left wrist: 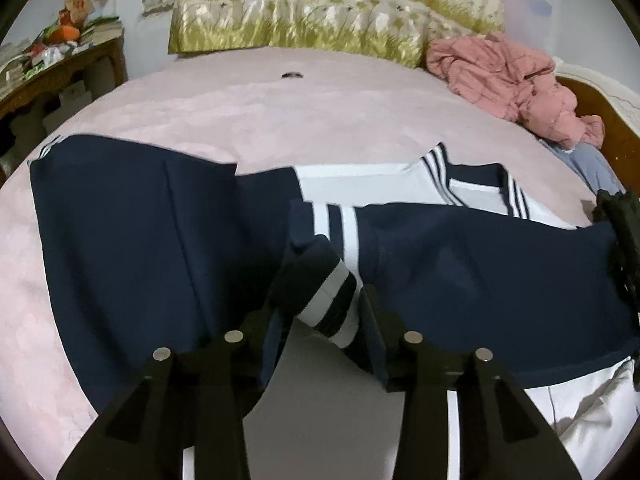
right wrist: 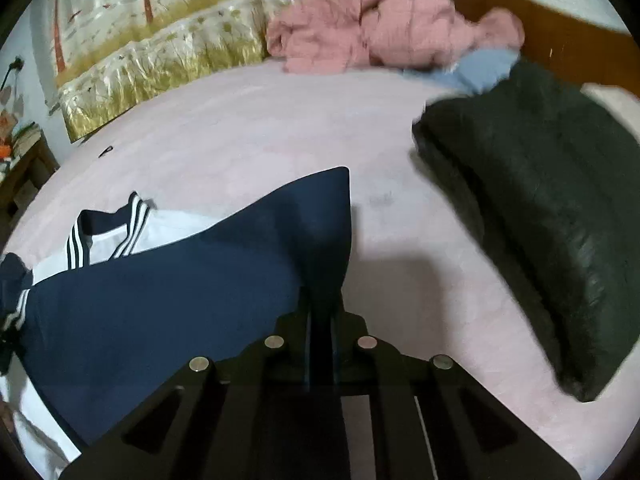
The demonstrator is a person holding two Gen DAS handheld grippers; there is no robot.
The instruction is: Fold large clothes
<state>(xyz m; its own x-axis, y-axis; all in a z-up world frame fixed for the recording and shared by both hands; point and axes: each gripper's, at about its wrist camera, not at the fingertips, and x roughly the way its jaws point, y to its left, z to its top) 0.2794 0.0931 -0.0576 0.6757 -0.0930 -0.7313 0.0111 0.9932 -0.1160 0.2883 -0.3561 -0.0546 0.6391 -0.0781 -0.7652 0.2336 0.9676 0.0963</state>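
Note:
A navy and white jacket [left wrist: 132, 240] with striped trim lies spread across the pink bed [left wrist: 260, 112]. Its ribbed cuff [left wrist: 320, 304], navy with white bands, sits between the fingers of my left gripper [left wrist: 326, 286], whose jaws stand apart around it without clearly pinching it. In the right wrist view the same jacket [right wrist: 160, 308] stretches off to the left. My right gripper [right wrist: 322, 300] is shut on a navy corner of the jacket, and the cloth stands up in a peak just past the fingertips [right wrist: 306, 300]. The jacket's white collar with dark stripes [right wrist: 108, 236] lies flat further left.
A crumpled pink garment [left wrist: 508, 80] and a blue one [right wrist: 476, 68] lie at the far right of the bed. A folded dark garment [right wrist: 540, 220] sits to the right of my right gripper. A floral quilt [left wrist: 320, 12] lines the back. A cluttered wooden side table [left wrist: 56, 68] stands left.

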